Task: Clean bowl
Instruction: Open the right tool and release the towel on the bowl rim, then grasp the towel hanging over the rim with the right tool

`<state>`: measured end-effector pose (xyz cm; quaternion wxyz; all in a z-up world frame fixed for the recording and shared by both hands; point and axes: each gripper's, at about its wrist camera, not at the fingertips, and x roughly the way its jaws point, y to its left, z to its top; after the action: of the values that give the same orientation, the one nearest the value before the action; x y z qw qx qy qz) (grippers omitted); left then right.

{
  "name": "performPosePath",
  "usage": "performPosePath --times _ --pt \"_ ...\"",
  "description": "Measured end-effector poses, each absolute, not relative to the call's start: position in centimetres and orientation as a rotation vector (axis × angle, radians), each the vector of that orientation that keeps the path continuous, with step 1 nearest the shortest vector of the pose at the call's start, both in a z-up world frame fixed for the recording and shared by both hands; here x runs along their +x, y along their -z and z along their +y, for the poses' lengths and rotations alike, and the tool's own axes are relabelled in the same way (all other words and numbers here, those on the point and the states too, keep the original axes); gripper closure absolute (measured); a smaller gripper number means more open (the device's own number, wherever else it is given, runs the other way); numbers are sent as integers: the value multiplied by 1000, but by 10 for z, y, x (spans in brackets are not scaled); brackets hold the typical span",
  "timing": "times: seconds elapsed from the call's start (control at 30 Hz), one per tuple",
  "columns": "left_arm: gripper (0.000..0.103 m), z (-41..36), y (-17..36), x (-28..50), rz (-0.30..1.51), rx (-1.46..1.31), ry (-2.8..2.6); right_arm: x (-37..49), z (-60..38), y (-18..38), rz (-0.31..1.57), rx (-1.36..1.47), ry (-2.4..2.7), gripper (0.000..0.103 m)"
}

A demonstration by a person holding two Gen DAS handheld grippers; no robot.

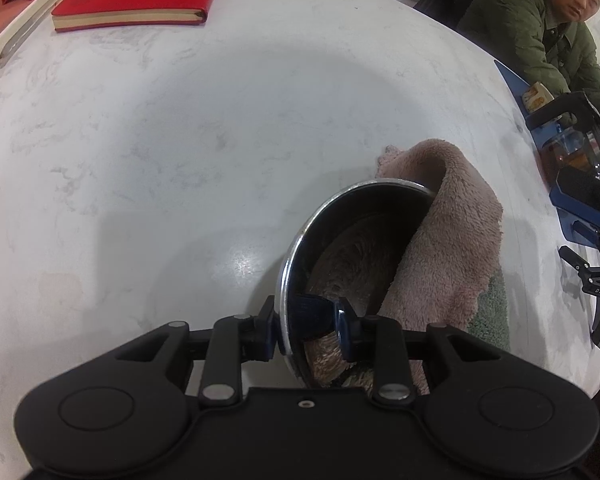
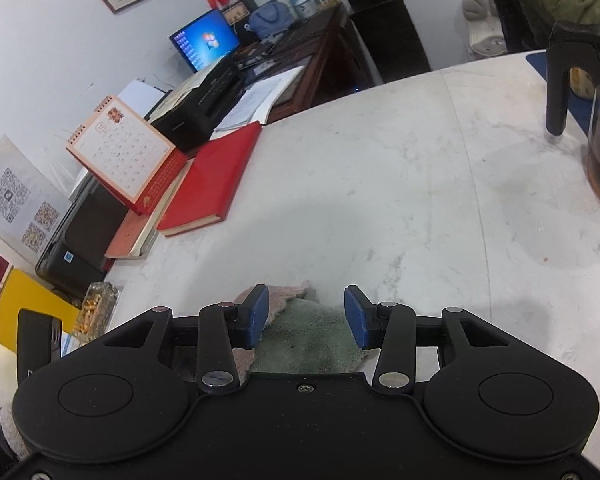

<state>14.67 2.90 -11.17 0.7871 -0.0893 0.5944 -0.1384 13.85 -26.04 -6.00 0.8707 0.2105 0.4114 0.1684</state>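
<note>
Steel bowl (image 1: pixel 352 264) is tipped up near the surface's right edge, left claw (image 1: pixel 308 322) clamped on its rim, pink cloth (image 1: pixel 452 248) draped into it. Right claw (image 2: pixel 306 316) hangs open and empty over the cloth, so wiping's mid-step; next it probably needs to regrab that cloth

Stainless steel bowl (image 1: pixel 352 264): shiny rim, dark interior, tilted on its side on the white marble table (image 1: pixel 180 140). Plush pink cloth (image 1: pixel 452 240), green on the reverse, drapes over the bowl's rim into the interior.
</note>
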Motion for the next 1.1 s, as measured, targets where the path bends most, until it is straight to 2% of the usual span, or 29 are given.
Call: performPosePath --times 0.37,0.5,0.57,0.63,0.73,1.0,1.1 --pt "75 26 111 144 1270 -188 289 128 -252 58 848 396 -381 62" --pt "75 26 111 145 1268 -179 297 121 -248 44 770 334 -385 62" --pt "74 25 110 145 1268 -170 301 120 -245 36 736 297 -382 50" --pt "73 24 110 146 1268 -159 302 118 -244 30 718 269 -363 44" --pt "71 20 109 145 1260 -134 303 117 -243 27 702 243 -364 39" --pt "71 18 110 143 1253 -123 303 123 -223 53 780 219 -476 42" --pt "71 18 110 143 1252 -123 302 126 -213 57 810 196 -521 49"
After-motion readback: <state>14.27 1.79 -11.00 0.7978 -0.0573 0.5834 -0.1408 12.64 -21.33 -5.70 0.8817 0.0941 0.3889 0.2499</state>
